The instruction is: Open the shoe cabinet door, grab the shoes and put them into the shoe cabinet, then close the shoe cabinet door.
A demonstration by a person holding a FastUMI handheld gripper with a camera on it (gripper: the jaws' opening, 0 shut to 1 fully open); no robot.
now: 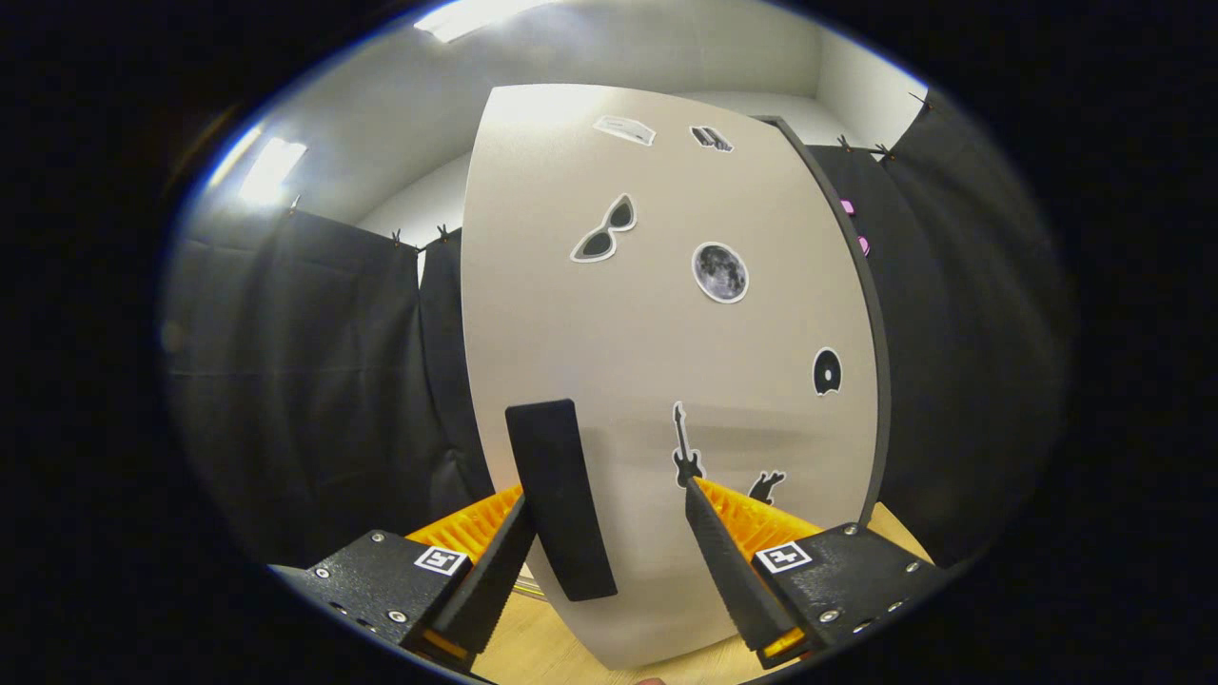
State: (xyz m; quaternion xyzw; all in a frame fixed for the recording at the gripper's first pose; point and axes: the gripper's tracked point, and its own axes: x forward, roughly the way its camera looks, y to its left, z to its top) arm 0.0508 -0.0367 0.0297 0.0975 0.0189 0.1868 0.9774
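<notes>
The shoe cabinet door [647,323] is a pale beige panel with several stickers, standing right in front of me. A dark vertical handle [559,499] is fixed low on the door near its left edge. My gripper [606,495] is open, its left finger [495,566] just beside the handle's left side, its right finger [728,561] apart from it further right. The handle lies between the fingers, close to the left one. Whether the left finger touches the handle I cannot tell. A dark cabinet edge [871,314] runs down the door's right side.
Black cloth walls [314,381] hang on both sides of the cabinet. A light wooden floor [542,652] lies beneath the door and the fingers. White ceiling with lamps is above.
</notes>
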